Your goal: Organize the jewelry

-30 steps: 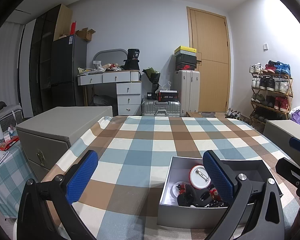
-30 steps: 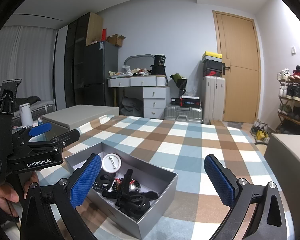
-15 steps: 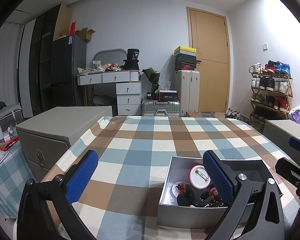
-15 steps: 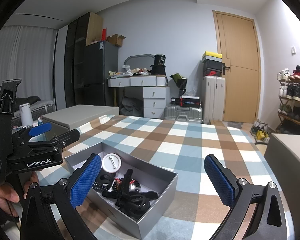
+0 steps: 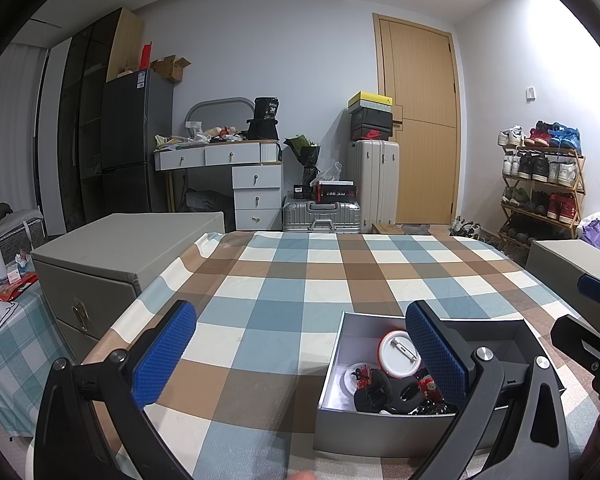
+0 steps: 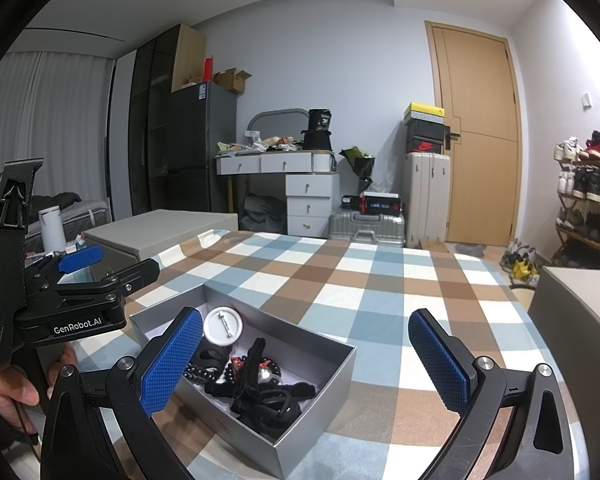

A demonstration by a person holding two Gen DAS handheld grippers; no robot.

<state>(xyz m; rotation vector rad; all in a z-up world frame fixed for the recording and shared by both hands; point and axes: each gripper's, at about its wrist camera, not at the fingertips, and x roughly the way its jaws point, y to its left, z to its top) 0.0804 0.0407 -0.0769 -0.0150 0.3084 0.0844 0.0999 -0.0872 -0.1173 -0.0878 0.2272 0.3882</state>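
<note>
on checked tablecloth [image 5: 284, 280], bedroom with door [image 5: 420, 120]: grey box [image 6: 316, 420] of jewelry; both grippers [image 5: 300, 356] [image 6: 306, 356] wide, empty; hand [image 6: 4, 392] only in right view.

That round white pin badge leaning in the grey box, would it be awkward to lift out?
Probably a little. The badge looks thin, smooth and rigid, so it may slip between wide pads. It leans against the wall of the grey box, so a nudge would likely tip it flat. It looks light. The metal pin on its back could snag the black bands beside it.
</note>
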